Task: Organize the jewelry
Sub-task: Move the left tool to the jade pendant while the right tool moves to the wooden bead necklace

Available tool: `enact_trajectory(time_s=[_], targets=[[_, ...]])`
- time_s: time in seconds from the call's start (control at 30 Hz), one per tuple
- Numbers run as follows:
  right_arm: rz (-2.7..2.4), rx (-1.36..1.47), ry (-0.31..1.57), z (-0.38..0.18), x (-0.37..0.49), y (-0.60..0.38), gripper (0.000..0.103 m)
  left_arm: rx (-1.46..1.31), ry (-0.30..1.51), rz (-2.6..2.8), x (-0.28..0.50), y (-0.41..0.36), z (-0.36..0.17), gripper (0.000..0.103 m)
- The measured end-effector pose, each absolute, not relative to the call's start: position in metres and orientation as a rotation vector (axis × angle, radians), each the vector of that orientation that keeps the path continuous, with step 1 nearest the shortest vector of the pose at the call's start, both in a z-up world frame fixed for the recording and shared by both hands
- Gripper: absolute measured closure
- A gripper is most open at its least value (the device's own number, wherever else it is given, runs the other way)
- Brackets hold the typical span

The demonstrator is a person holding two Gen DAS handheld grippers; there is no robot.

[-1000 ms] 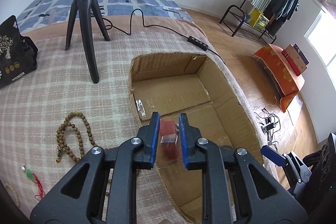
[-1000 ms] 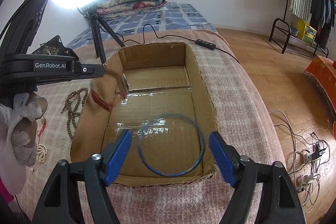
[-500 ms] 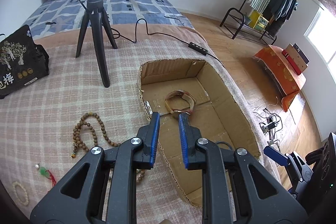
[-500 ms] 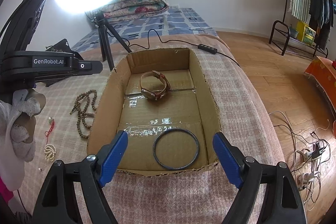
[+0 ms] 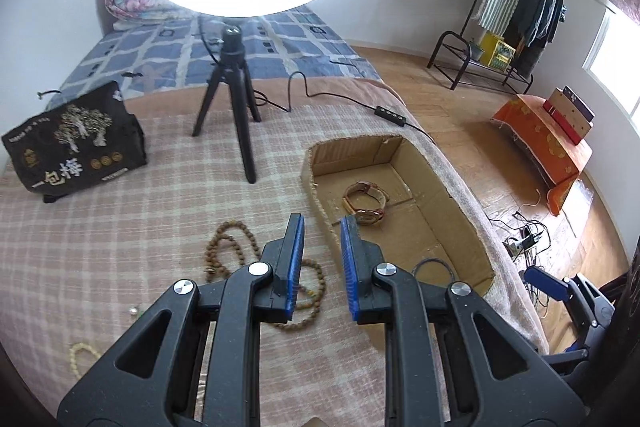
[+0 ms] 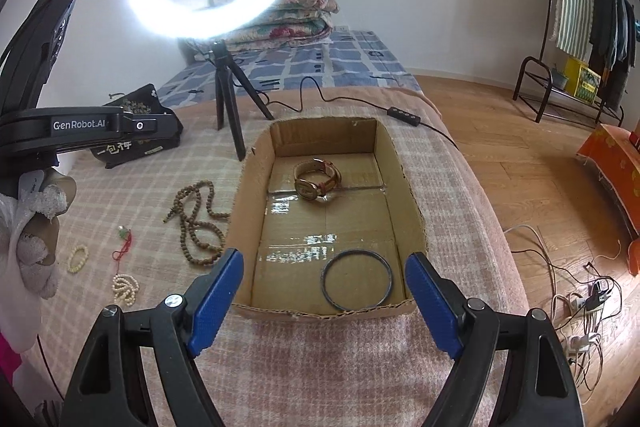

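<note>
A cardboard box [image 6: 404,179] [image 5: 316,187] lies open on the checked blanket. Inside it are a brown-strapped watch [image 6: 317,179] [image 5: 365,203] at the far end and a dark ring bangle [image 6: 357,279] [image 5: 434,267] near the front wall. A brown bead necklace [image 6: 196,223] [image 5: 232,251] lies on the blanket left of the box. My left gripper [image 5: 322,231] is open a little and empty, above the blanket by the box's left wall. My right gripper [image 6: 324,279] is wide open and empty, in front of the box.
Small pieces lie at the left: a pale bead bracelet [image 6: 78,258] [image 5: 82,355], a white bead string [image 6: 126,287] and a red-corded green charm [image 6: 123,241]. A ring light on a black tripod [image 6: 226,107] [image 5: 236,107] and a black pouch [image 5: 76,139] stand behind.
My left gripper let go of the watch into the box, then drew back and up to the left. My right gripper pulled back from the box, leaving the bangle inside.
</note>
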State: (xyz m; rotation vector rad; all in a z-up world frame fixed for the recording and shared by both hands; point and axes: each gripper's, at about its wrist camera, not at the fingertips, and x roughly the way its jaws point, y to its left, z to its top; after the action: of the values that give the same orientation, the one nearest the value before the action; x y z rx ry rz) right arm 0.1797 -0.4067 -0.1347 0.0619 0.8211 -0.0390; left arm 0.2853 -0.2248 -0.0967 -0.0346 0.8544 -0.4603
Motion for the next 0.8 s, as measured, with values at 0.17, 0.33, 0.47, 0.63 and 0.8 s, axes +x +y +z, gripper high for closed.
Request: enact_trajectory(time_s=[0.17,0.33,0.47,0.63,0.8], targets=[[-0.024,0.057,0.803,-0.122,0.172,-0.391,0.018,-0.022,0.811,-0.421,0.271,-0.191,-0.080,0.086],[-0.002,0.044,0.792,-0.112,0.166,-0.375,0.018,-0.009,0.758,-0.382,0.252,-0.151,-0.066,0.056],[0.020,0.039,0.787,-0.107,0.163,-0.364,0.018,0.000,0.728,-0.348,0.239,-0.119,-0.059,0.056],[0.044,0.026,0.782,-0.103,0.161,-0.350,0.016,0.025,0.719,-0.311,0.221,-0.081,-0.058,0.056],[0.075,-0.001,0.784,-0.102,0.161,-0.335,0.015,0.031,0.731,-0.261,0.206,-0.036,-0.065,0.056]])
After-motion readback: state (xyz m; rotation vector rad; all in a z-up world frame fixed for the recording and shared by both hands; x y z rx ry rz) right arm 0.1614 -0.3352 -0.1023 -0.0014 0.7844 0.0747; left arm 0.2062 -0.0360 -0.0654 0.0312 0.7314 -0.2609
